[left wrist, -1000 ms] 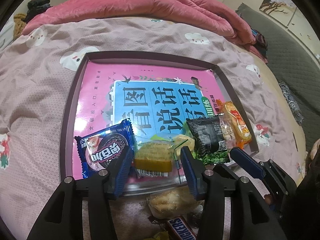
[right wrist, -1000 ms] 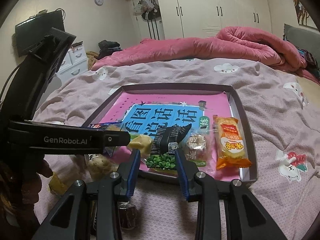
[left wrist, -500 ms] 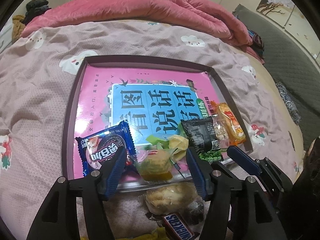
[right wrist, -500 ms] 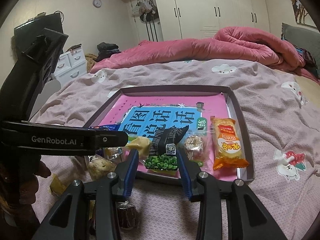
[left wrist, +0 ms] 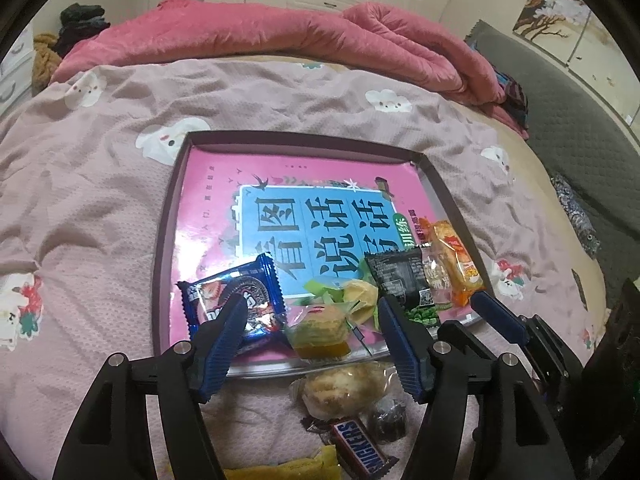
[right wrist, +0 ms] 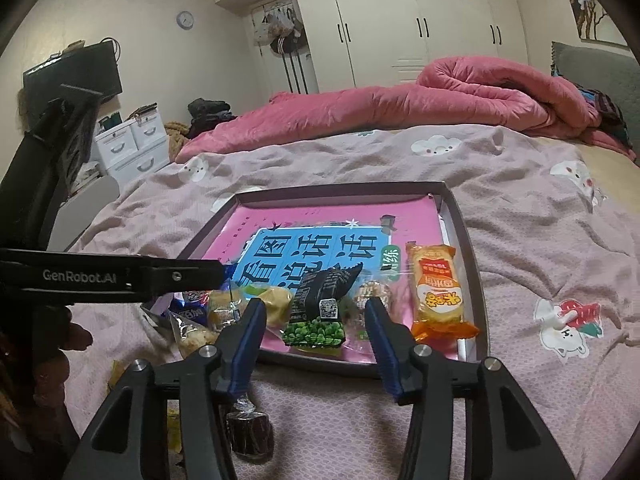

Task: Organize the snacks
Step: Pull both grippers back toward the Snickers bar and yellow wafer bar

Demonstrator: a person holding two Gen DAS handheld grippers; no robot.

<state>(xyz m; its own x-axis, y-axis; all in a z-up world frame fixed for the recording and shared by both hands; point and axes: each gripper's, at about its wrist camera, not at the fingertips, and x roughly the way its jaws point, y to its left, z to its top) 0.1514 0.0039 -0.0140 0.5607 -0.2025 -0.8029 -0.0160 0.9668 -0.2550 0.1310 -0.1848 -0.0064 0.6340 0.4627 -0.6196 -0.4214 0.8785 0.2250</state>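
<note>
A shallow box tray (left wrist: 168,216) (right wrist: 464,224) lined with a pink book lies on the bed. Along its near edge lie a blue cookie pack (left wrist: 236,296), a yellow cake in clear wrap (left wrist: 320,330), a black pea packet (left wrist: 400,276) (right wrist: 320,304), a clear candy pack (right wrist: 374,292) and an orange snack pack (left wrist: 454,260) (right wrist: 436,288). On the bedspread before the tray lie a wrapped bun (left wrist: 344,390), a Snickers bar (left wrist: 360,450) and a dark round sweet (left wrist: 388,420) (right wrist: 250,428). My left gripper (left wrist: 312,316) is open above the yellow cake. My right gripper (right wrist: 316,308) is open before the pea packet.
A rolled pink quilt (left wrist: 280,36) (right wrist: 440,100) lies across the far side of the bed. A grey padded headboard (left wrist: 568,120) runs along the right. White wardrobes (right wrist: 400,20) and white drawers (right wrist: 132,148) stand beyond the bed.
Both grippers have drawn back toward me and risen a little, both still open. The yellow cake stays at the tray's near edge. The loose snacks before the tray have come into view.
</note>
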